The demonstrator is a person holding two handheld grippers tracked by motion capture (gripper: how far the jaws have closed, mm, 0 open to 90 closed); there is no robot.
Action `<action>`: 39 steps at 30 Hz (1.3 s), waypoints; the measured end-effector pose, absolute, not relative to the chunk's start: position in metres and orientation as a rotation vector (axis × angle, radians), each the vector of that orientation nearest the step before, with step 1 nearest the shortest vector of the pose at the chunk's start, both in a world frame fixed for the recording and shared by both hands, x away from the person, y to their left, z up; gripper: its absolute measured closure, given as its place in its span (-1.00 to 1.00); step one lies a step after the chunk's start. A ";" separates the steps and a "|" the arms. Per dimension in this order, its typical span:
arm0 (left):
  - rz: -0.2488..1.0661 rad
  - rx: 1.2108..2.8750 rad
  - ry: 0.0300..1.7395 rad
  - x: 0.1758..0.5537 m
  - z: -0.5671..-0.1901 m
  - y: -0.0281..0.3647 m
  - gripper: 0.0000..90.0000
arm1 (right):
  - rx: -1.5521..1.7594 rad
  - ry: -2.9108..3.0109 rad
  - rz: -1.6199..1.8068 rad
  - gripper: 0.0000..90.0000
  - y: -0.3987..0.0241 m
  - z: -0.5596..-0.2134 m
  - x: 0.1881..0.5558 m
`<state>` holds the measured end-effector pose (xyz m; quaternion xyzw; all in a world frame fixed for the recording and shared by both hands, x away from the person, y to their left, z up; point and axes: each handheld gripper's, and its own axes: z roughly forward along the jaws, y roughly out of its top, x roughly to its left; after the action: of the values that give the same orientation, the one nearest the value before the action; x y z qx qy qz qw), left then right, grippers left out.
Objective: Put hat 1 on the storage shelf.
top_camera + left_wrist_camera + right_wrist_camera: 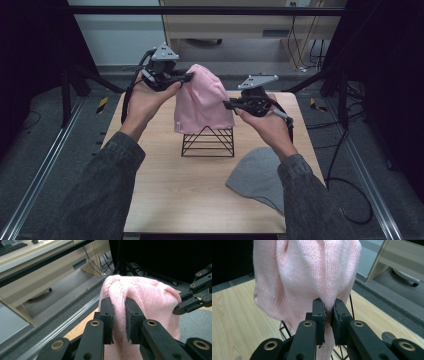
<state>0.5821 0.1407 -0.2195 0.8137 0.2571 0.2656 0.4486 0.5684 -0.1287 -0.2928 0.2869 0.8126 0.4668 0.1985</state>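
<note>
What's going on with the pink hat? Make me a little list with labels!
held thing: pink knit beanie
left gripper: shut on a fold near the beanie's top
right gripper: shut on the beanie's lower side
under the beanie: black wire stand, its top covered by the hem
also there: grey beanie lying flat near the right sleeve
surface: wooden table

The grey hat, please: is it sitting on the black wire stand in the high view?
No, the grey hat lies flat on the table, while the pink hat hangs over the wire stand.
</note>
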 end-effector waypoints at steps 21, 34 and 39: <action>0.634 2.075 0.634 0.583 -0.246 0.137 0.74 | 0.791 2.316 1.223 0.82 -0.129 -0.318 0.564; 0.592 2.109 0.613 0.579 -0.261 0.134 0.74 | 0.825 2.349 1.174 0.82 -0.130 -0.337 0.566; 0.583 2.123 0.613 0.578 -0.268 0.132 0.73 | 0.832 2.362 1.161 0.82 -0.129 -0.345 0.565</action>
<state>0.5783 0.1320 -0.2681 0.8450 0.2439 0.2322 0.4154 0.5654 -0.1292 -0.3450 0.2959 0.8402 0.4130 0.1895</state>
